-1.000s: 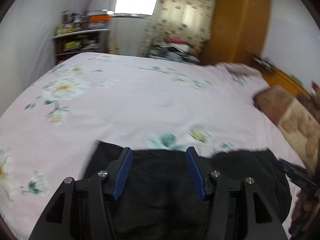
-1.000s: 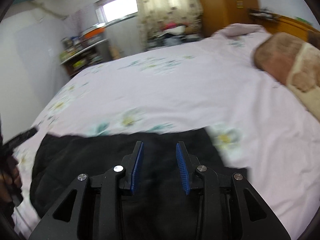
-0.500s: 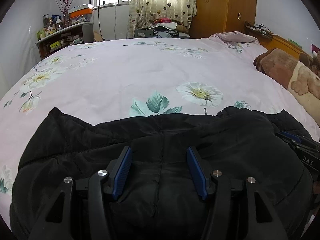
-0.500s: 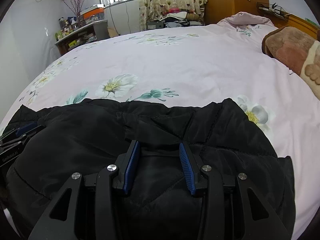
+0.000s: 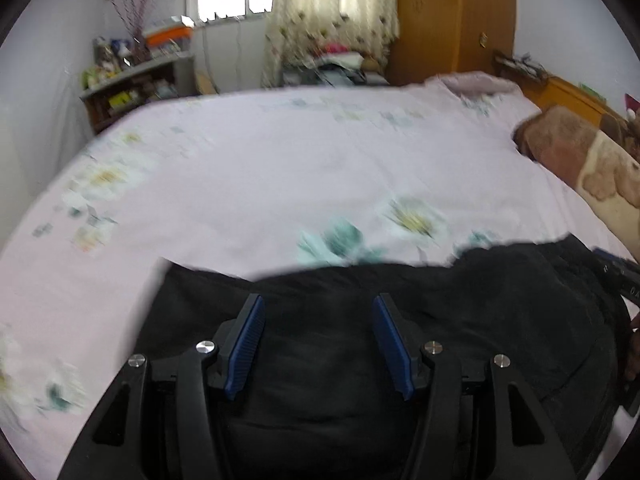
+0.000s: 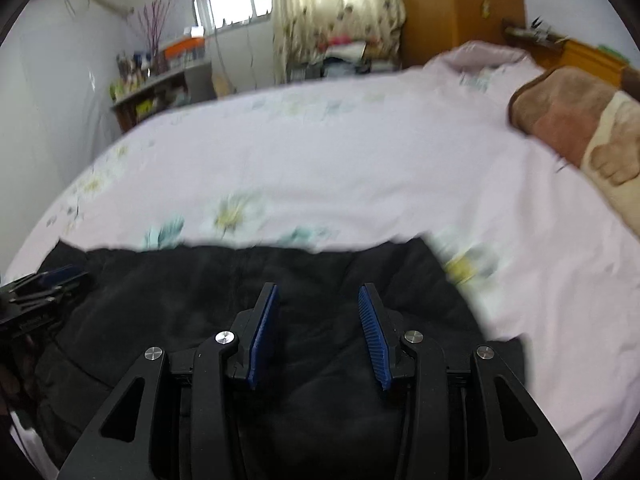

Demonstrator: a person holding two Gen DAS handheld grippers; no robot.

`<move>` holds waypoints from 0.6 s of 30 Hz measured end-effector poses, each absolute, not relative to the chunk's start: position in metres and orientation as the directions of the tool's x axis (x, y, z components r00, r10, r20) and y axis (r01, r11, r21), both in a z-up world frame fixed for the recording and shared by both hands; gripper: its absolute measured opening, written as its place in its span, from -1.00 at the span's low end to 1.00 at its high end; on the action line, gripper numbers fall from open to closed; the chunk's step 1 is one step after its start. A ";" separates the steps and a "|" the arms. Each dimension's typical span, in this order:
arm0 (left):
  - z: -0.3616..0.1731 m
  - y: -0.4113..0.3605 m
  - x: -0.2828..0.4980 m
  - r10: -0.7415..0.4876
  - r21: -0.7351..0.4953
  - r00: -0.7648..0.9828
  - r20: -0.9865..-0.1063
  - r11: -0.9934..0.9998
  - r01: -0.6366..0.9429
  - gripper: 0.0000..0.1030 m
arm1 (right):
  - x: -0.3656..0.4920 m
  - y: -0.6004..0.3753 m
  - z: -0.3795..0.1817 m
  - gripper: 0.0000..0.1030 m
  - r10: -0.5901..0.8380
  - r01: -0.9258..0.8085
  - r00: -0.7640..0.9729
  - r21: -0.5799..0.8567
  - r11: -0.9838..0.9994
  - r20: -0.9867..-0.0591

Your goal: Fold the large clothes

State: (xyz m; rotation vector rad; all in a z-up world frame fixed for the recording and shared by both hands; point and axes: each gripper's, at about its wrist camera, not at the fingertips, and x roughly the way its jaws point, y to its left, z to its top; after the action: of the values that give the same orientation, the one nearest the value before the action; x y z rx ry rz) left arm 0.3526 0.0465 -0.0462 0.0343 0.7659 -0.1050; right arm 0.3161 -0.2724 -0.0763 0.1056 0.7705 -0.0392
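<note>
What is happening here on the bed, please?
A person holds a gripper in each hand over a black jacket that lies on a pink flowered bedspread. The left gripper and the right gripper are both open above the jacket, and neither grips the fabric. The pictures are blurred, so the hands are moving.

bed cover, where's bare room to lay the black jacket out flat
The widest free patch is the pink floral bed cover beyond the black jacket, running to the far edge by the shelf and curtain. The right side is crowded by the brown blanket. The near edge is filled by the jacket and both open tools, left and right.
</note>
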 end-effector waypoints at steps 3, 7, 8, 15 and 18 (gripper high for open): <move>-0.061 0.073 0.364 -0.019 0.004 0.692 -0.722 0.999 0.032 0.17 | 0.326 -0.294 -0.103 -0.19 -0.043 0.124 0.655 0.051 0.991 -0.755; -0.089 0.082 0.371 -0.029 -0.041 0.677 -0.735 0.999 -0.002 0.19 | 0.329 -0.300 -0.127 -0.19 -0.032 0.141 0.654 0.081 0.987 -0.756; -0.092 0.079 0.372 -0.023 -0.036 0.685 -0.728 0.999 -0.004 0.19 | 0.331 -0.298 -0.129 -0.19 -0.042 0.143 0.655 0.070 0.987 -0.755; -0.103 0.084 0.374 -0.055 -0.092 0.689 -0.722 0.996 -0.017 0.21 | 0.332 -0.306 -0.145 -0.19 -0.030 0.157 0.652 0.097 0.983 -0.757; -0.096 0.083 0.380 -0.041 -0.068 0.660 -0.750 0.998 -0.016 0.20 | 0.335 -0.307 -0.141 -0.19 -0.040 0.160 0.628 0.078 0.984 -0.777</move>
State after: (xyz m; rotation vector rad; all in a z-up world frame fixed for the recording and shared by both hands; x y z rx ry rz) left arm 0.3801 0.0832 -0.0956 -0.0705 0.8504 -0.0143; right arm 0.3352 -0.3066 -0.1410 0.1448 0.8851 -0.1148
